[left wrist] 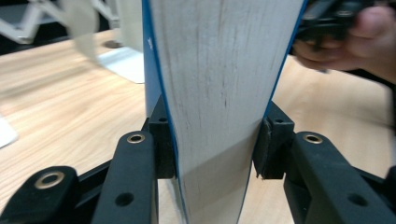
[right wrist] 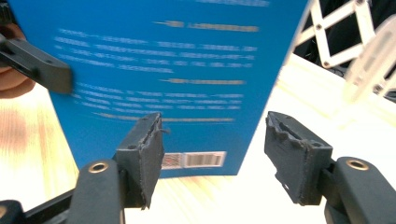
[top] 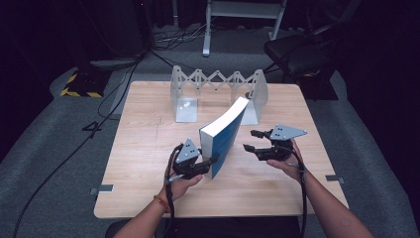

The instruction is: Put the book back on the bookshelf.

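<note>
High view shows a person at a wooden table (top: 148, 148), a gripper in each hand, with a thick blue book (top: 224, 136) standing tilted near the middle of it. The left gripper (top: 205, 163) has the book's near lower edge clamped; in the left gripper view the two black jaws press on both blue covers with the pale page block (left wrist: 219, 93) between them, so it is closed firmly on the book. The right gripper (top: 253, 141) hovers just beside the book's back cover, jaws spread wide and holding nothing; the right gripper view looks straight at that cover, barcode (right wrist: 194, 160) low down, with a clear gap between the pads. Behind the book, at the far edge of the table, stands an expanding white bookend rack (top: 218, 91), its two end plates apart and the space between them free. The book's top corner leans toward the right-hand plate; I cannot tell if it touches. My guess is the book is being brought upright to go into that rack. Next would call for the free gripper to steady the far cover or top edge, since a one-sided hold low down leaves a heavy book ready to tip.
</note>
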Action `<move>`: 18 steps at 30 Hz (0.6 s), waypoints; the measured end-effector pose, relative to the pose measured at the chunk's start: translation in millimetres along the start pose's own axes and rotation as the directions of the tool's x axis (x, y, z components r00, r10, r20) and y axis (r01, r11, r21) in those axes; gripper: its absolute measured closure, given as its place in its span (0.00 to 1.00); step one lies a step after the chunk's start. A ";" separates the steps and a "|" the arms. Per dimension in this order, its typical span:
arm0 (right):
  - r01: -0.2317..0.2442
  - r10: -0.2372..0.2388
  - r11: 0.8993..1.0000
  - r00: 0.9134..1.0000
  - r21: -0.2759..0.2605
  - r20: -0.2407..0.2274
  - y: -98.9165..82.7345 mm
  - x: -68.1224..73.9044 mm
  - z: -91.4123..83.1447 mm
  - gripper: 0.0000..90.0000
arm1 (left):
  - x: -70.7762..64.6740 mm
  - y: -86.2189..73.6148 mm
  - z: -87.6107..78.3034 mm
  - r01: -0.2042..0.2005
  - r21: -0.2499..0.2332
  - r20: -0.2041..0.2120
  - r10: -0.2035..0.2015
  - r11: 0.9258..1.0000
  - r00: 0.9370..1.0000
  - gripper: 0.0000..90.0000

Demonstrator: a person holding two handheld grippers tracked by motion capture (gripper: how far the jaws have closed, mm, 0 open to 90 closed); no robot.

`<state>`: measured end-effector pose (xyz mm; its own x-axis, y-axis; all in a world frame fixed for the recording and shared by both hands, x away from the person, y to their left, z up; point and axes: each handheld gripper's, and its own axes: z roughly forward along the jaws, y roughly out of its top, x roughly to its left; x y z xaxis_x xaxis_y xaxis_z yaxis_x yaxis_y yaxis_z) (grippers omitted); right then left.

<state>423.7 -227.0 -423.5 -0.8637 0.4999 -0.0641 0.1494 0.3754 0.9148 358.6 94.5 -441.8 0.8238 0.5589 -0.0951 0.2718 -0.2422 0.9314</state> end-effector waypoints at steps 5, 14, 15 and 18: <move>0.016 -0.016 1.000 0.999 -0.006 -0.040 -4.4 -4.8 -13.3 0.38 | -1.5 0.4 -7.7 -0.048 0.035 0.137 0.043 0.998 0.990 0.66; 0.070 -0.073 0.997 0.988 -0.022 -0.138 -2.3 3.9 -10.7 0.38 | 8.2 -0.3 -21.9 -0.094 0.073 0.239 0.075 0.993 0.968 0.66; 0.075 -0.077 0.997 0.985 -0.023 -0.153 -1.3 3.8 -8.0 0.38 | 11.9 -0.8 -22.1 -0.097 0.067 0.239 0.078 0.993 0.968 0.66; 0.086 -0.088 0.996 0.982 -0.021 -0.168 0.4 2.8 -1.8 0.38 | 14.4 -1.3 -22.9 -0.118 0.066 0.234 0.100 0.991 0.967 0.65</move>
<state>420.4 -226.8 -422.7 -0.9421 0.3265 -0.0763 0.0647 0.4004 0.9141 358.7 121.0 -436.3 0.9402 0.3308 -0.0815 0.2051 -0.3586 0.9107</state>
